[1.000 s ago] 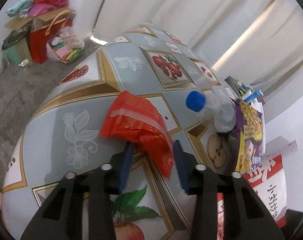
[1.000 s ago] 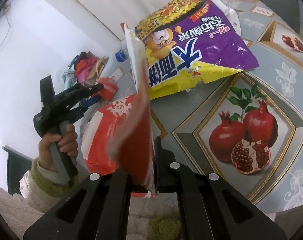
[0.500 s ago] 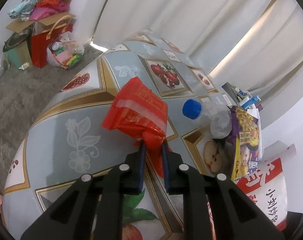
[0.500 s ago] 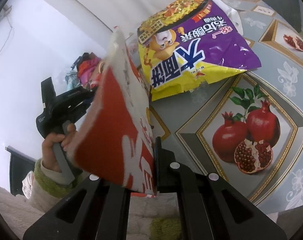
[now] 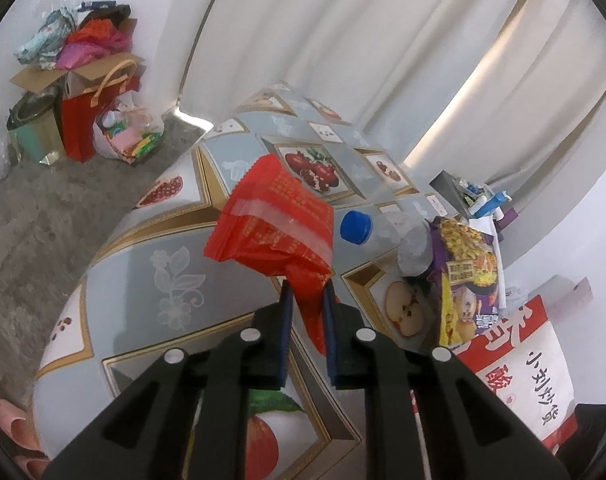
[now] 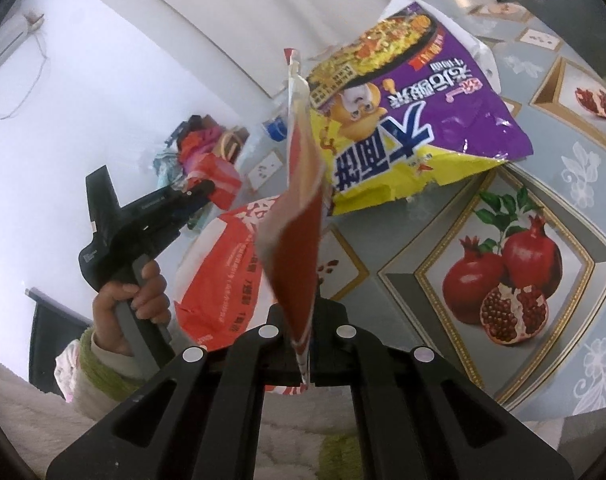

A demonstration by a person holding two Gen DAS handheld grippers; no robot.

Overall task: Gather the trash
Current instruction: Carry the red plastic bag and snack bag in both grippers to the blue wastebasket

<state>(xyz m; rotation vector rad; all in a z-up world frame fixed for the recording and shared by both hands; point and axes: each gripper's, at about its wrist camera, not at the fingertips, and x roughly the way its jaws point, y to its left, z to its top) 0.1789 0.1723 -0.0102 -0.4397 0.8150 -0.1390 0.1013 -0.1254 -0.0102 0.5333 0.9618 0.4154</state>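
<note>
Trash is what both your grippers hold: your left gripper (image 5: 306,296) is clamped on the crumpled lower corner of a red wrapper (image 5: 273,226), which stands up and away from the blue pads above the fruit-patterned tablecloth (image 5: 171,276). Its long axis runs from the pinched corner up toward the far left, its wide serrated end farthest from you and a clear strip crossing its face. The part between the pads is squeezed thin, and whether the wrapper's underside touches the cloth you cannot tell. Your right gripper (image 6: 307,320) is closed tight on the bottom edge of a red-and-white bag (image 6: 299,216), held nearly edge-on and upright — its long axis rises from the jaws to a narrow top, so its print cannot be read from that side. In the left wrist view the same bag's face (image 5: 515,364) shows at the right edge, cut off below. Just beyond the red wrapper lies a clear bottle with a blue cap (image 5: 355,227), its body hard to make out. Beside it is a purple and yellow noodle packet (image 6: 407,120), lying flat on the cloth with its torn edge toward you, partly hidden behind the upright bag. Your left hand (image 6: 137,294) grips its tool's handle — the fingertips of that tool are blurred against the clutter behind.
</note>
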